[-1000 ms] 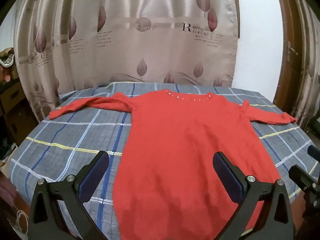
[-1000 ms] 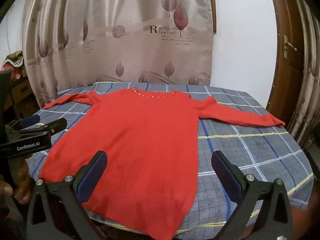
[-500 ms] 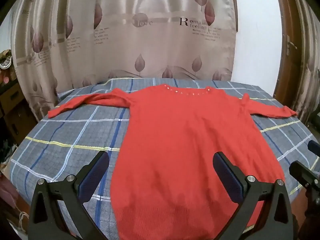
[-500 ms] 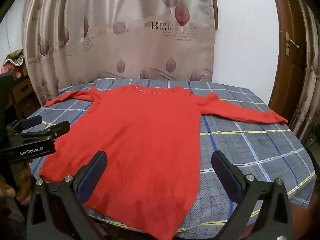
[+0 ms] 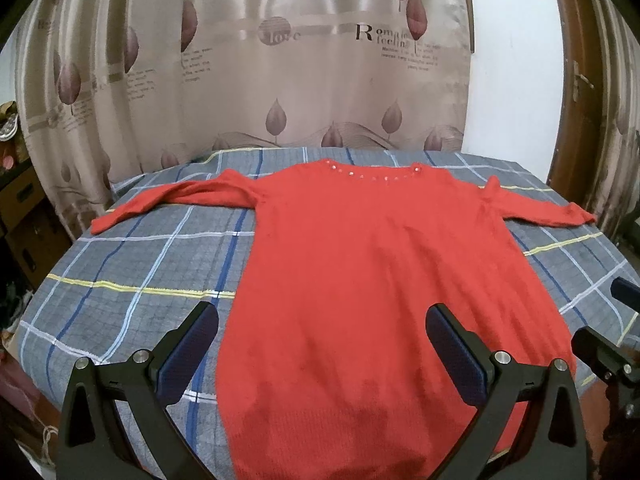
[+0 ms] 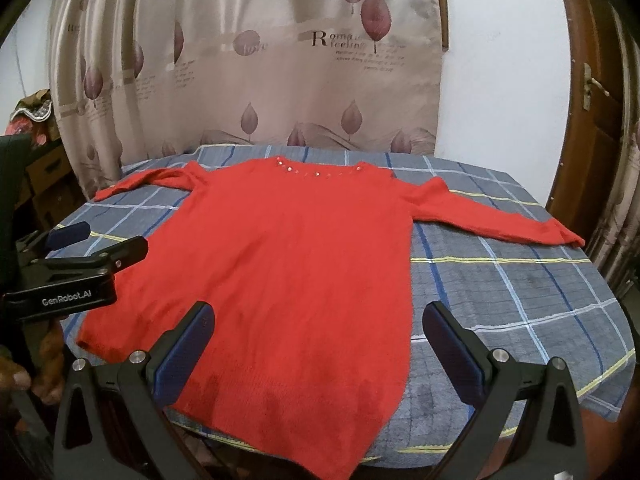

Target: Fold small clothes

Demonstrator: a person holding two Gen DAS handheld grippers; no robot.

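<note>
The left tool (image 5: 322, 344) stands wide open at the bottom of its frame, holding nothing, its blue pads (image 5: 188, 354) above the sweater's hem. The right tool (image 6: 318, 342) is equally wide and empty, low in its own frame; in the left view only its tips (image 5: 608, 352) show at the right edge.

The red sweater (image 5: 384, 280) lies flat and spread across the middle of the worktop (image 5: 132, 272), neckline (image 6: 320, 170) toward the curtain (image 6: 260, 60), sleeves out to either side. Plaid cloth lies bare left and right of the body. The hem (image 6: 288, 420) hangs over the near edge, partly hidden by the tool frames. In the right view the left tool (image 6: 96, 246) shows at the left edge, with a hand (image 6: 24, 376) under it, cut off.
</note>
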